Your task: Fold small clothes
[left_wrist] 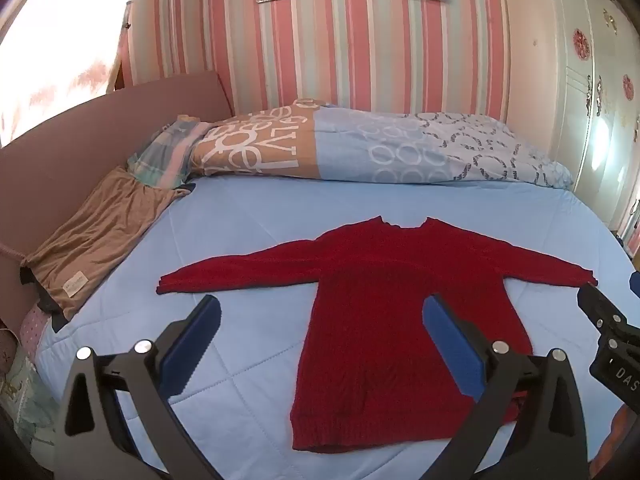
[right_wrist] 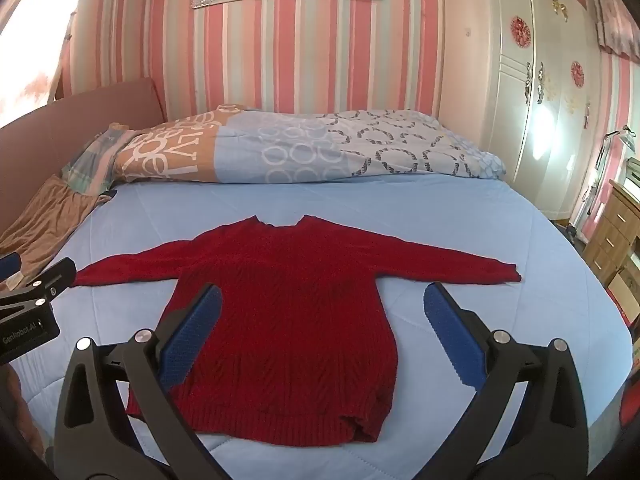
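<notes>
Left gripper: we see our left gripper (left_wrist: 320, 316) with its jaws spread wide apart, nothing between the blue pads (left_wrist: 192, 344); it hangs above the bed without touching the cloth.

Right gripper: our right gripper (right_wrist: 322, 306) is likewise spread wide and holds nothing; its left finger lies over the sweater's body in view, its right finger over bare sheet.

Sweater: the red knit sweater (left_wrist: 384, 312) lies flat just ahead of both grippers, front up or back up we cannot tell, neck away from us, hem nearest us, both sleeves stretched out sideways.

Sleeves: from the left gripper, one cuff (left_wrist: 168, 284) lies ahead and to its left; from the right gripper, the other cuff (right_wrist: 508, 272) lies ahead and to its right.

Hem: in the right wrist view the hem (right_wrist: 280, 428) sits between and below the two fingers, slightly rumpled at its right corner.

Neighbouring gripper: each camera catches the other tool at its edge, the right one (left_wrist: 608, 332) beside the right cuff.

Bed sheet: a pale blue quilted sheet (right_wrist: 440, 220) lies under the sweater.

Beyond the sweater: a folded patterned duvet (left_wrist: 380, 148) lies well ahead of us, against the striped wall (left_wrist: 360, 48).

Far left: a tan garment (left_wrist: 100, 240) lies ahead and left of the left gripper, well apart from the sweater.
</notes>
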The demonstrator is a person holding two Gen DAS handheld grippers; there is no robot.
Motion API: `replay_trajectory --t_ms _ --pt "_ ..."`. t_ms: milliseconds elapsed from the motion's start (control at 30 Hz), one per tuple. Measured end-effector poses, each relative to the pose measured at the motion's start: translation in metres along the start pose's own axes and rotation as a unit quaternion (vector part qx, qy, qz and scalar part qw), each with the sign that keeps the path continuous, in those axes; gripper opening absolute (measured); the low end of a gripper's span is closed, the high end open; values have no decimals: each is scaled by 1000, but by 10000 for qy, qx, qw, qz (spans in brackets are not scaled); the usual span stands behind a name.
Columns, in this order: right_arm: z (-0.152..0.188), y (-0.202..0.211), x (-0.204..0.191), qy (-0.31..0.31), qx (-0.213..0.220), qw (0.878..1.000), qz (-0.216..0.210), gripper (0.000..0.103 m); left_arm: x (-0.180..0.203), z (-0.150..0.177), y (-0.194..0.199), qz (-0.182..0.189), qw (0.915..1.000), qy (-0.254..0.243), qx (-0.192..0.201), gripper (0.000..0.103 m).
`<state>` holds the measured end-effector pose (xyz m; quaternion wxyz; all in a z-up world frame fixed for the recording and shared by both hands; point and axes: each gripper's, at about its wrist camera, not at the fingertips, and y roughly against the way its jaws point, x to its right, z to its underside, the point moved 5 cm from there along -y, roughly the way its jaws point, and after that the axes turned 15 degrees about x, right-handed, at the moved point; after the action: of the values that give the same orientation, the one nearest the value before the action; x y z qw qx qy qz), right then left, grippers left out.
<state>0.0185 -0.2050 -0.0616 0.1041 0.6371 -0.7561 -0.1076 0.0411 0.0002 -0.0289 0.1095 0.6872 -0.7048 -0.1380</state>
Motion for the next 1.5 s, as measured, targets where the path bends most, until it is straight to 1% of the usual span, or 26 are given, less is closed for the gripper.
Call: replay_trajectory --t_ms 33,67,700,1000,1033,1500 --pt "0 0 0 -1 0 10000 -5 100 -1 0 0 1 10000 18 -7 101" --pt "0 0 0 5 11 10000 -2 100 1 0 0 -44 9999 -151 -1 101" --pt "-2 1 -1 5 41 10000 0 100 2 -2 1 -23 9999 -117 34 101" --pt "3 0 3 12 72 10000 8 100 2 -4 2 -14 9999 -95 53 101" --pt "-6 4 7 26 76 10000 15 100 2 -7 4 -17 9999 -95 57 101" --pt "-6 3 1 52 81 10000 27 100 1 -7 5 -23 9999 -99 75 101"
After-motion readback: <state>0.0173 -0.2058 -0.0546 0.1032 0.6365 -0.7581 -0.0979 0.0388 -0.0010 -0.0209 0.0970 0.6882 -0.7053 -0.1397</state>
